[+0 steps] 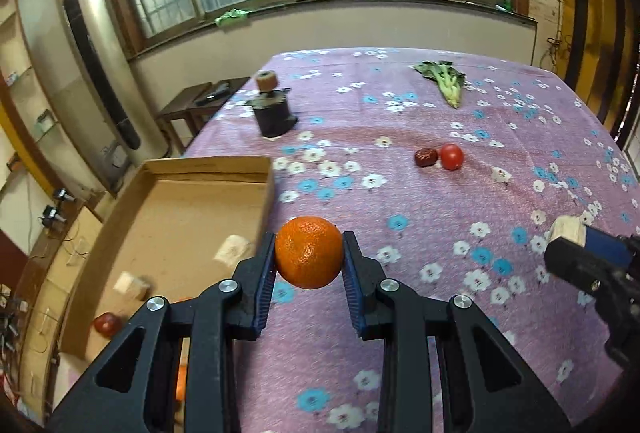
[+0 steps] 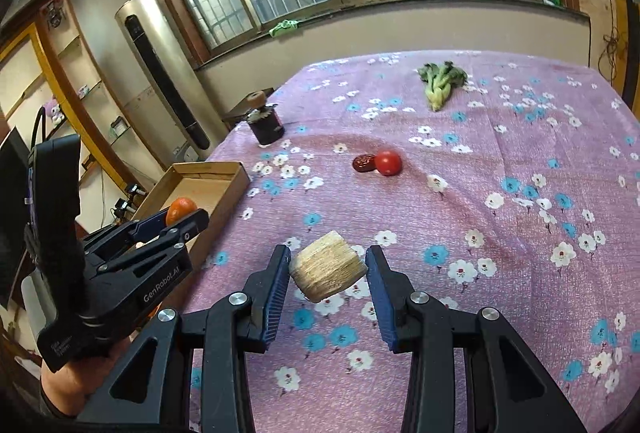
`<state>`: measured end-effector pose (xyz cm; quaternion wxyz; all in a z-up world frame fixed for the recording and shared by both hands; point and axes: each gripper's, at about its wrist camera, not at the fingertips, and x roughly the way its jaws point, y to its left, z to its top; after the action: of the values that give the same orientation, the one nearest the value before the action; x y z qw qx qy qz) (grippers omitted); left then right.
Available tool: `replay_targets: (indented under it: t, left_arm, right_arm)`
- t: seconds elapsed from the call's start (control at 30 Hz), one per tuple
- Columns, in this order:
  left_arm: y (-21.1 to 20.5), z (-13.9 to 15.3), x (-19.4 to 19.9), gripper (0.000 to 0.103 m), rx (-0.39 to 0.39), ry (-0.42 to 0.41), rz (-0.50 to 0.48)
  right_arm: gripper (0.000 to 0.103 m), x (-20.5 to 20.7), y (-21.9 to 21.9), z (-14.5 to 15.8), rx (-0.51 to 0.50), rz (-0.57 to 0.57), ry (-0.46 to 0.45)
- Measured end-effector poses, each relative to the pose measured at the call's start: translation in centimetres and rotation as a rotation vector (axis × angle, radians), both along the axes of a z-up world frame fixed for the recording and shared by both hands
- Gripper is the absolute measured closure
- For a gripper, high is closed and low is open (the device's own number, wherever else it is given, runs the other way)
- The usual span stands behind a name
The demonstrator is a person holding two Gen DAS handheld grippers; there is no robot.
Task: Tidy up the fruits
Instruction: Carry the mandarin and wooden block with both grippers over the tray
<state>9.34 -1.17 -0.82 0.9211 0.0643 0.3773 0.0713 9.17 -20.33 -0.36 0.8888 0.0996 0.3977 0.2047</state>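
- The left hand-held gripper (image 1: 309, 257) pinches an orange (image 1: 309, 252) between its blue pads, clear of the tabletop (image 1: 400, 193), which wears a purple flowered cloth.
- The right hand-held gripper (image 2: 328, 269) pinches a pale, fibrous, drum-shaped chunk (image 2: 327, 265), also lifted off the cloth; I cannot tell what food it is.
- The cardboard box (image 1: 192, 201) sits at the tabletop's left edge, just left of the orange, and already holds two pale chunks like it, a dark red fruit and something orange at its near end.
- Step in hand, as I judge it: both loads are picked up and are being carried toward the box, the orange nearest to it.
- Next move for the left side: bring the orange over the box's near wall, lower it onto bare cardboard away from the pieces inside, then spread the jaws.
- The orange is round, so a low release should keep it from rolling into the other pieces.
- The right side likely follows; the two grippers are close together, so going one at a time avoids a bump.
- Still out on the cloth: a red tomato (image 1: 452, 156) touching a dark red jujube (image 1: 425, 157), and a leafy green (image 1: 444, 81) well beyond them near the far edge.
- A dark jar (image 1: 274, 115) with a cork-like piece on top stands beyond the box.
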Motion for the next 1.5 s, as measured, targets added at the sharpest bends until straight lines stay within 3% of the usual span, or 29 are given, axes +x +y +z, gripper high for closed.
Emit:
replay_targets:
  t: [1.5]
  left_arm:
    - [10.5, 1.1, -5.5, 0.074, 0.004, -0.081, 0.190]
  right_arm:
    - [0.064, -3.4, 11.9, 2.0, -0.055, 0.203, -0.058]
